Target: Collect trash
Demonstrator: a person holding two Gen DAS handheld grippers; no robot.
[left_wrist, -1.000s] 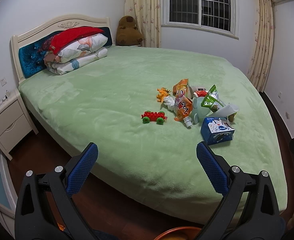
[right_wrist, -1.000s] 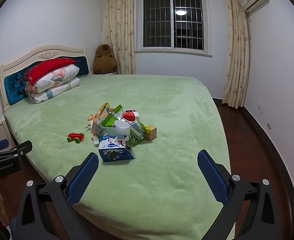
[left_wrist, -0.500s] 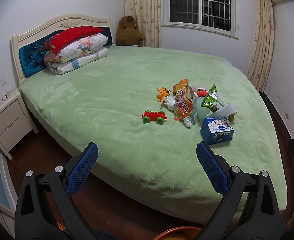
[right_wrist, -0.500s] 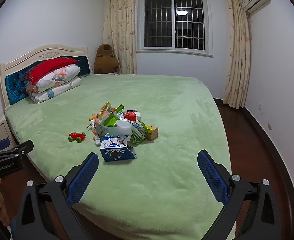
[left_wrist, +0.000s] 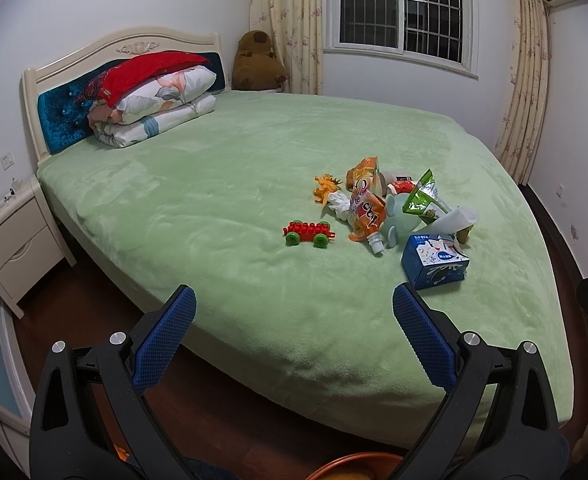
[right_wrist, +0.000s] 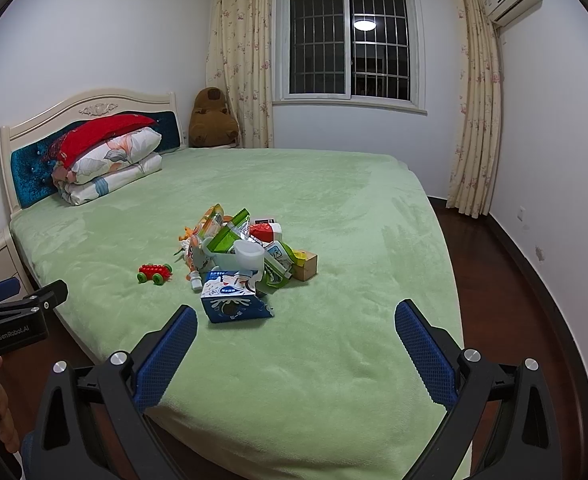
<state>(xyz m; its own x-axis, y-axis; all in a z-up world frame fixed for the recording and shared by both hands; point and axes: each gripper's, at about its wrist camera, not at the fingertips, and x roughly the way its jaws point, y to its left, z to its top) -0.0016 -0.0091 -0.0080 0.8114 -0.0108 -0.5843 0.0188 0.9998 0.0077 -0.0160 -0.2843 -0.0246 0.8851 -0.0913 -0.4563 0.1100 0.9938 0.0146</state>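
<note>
- On the green bed cover (right_wrist: 333, 208), toward the foot half, lies a pile of trash (right_wrist: 250, 248): a blue-and-white milk carton (right_wrist: 232, 296) nearest the cameras, torn open at one corner, with a green foil snack bag (right_wrist: 230, 232), an orange snack pouch (left_wrist: 367, 208), a white plastic cup (right_wrist: 249, 254) and a small brown box (right_wrist: 305, 266) heaped behind it, touching or overlapping.
- Just beside the pile on the headboard side stands a red toy car with green wheels (left_wrist: 307, 232), apart from the wrappers; an orange toy figure (left_wrist: 325, 186) lies at the pile's far edge.
- Left gripper (left_wrist: 294, 336) hangs off the bed's near edge above the dark wood floor, blue pads spread wide, nothing between them.
- Right gripper (right_wrist: 295, 344) hovers over the foot corner of the bed, likewise spread wide and empty, with the milk carton just ahead of its left pad.
- Bed cover is bare everywhere else; folded quilts under a red pillow (left_wrist: 154, 96) sit against the blue-padded headboard (left_wrist: 58, 128).
- Beside the headboard is a cream nightstand (left_wrist: 14, 244); a brown plush toy (right_wrist: 212, 120) sits in the far corner by the floral curtains (right_wrist: 242, 64) and the barred window (right_wrist: 349, 40).
- Open floor (right_wrist: 505, 280) runs along the bed's window side and foot.
- At the bottom edge of the left wrist view, an orange rim (left_wrist: 353, 464) shows.
</note>
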